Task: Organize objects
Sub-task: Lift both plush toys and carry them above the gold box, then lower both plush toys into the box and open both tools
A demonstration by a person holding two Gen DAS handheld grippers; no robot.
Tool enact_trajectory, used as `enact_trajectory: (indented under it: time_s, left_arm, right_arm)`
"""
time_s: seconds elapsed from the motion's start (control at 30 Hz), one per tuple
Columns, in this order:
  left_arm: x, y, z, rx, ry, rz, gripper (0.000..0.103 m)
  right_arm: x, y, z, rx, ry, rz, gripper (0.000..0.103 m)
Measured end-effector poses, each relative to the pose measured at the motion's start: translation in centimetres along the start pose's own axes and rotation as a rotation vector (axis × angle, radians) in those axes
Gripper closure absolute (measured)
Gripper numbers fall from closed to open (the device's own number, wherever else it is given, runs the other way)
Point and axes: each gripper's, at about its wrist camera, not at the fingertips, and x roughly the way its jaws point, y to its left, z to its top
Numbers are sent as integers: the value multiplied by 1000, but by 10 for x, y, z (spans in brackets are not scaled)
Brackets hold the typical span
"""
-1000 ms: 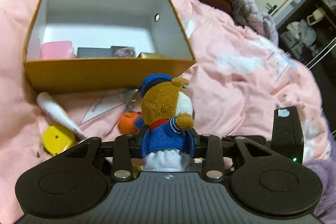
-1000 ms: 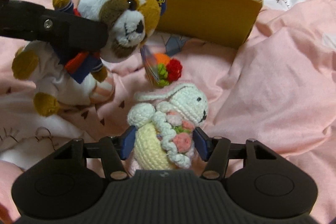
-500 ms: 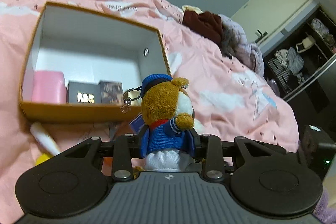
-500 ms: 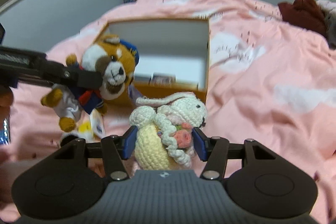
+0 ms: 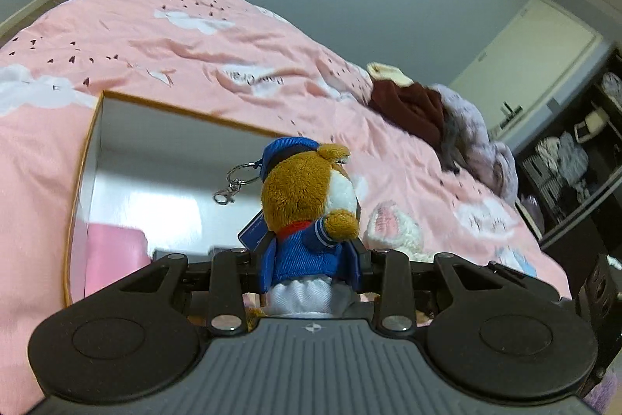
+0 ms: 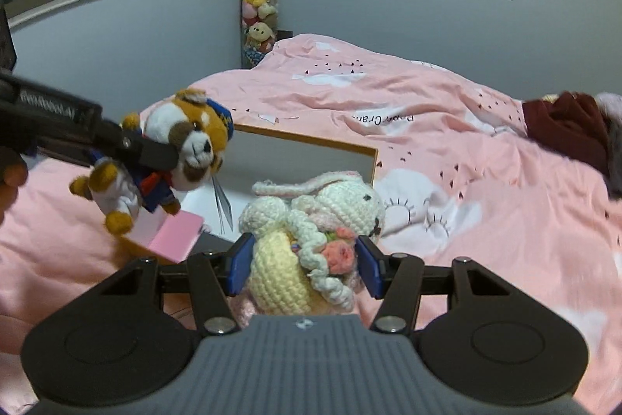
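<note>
Below and ahead of both grippers sits the open orange box [image 6: 307, 142]. Nearer it, the left gripper [image 5: 311, 259] clamps a sailor dog plush [image 5: 307, 212]; the right gripper [image 6: 303, 267] grips a crocheted bunny [image 6: 311, 232].

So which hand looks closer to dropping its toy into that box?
Probably the left. Its gripper holds the plush dog against the open box, over the pink item inside, while the right gripper holds the crochet bunny nearer the front edge.
</note>
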Motion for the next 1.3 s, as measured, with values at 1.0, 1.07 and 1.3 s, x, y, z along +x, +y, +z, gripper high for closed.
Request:
enact_trajectory:
  time_s: [1.0,1.07,1.3]
  left_arm:
    - [190,53,30,66,246,178,63]
    - [196,57,28,55,265,185,63]
    - [204,66,24,32,275,191,61]
  right_arm:
    - [211,10,6,-540,158,-67,45]
    - [219,12,4,-559,171,-73,45]
    - [238,10,5,-562,195,-79,41]
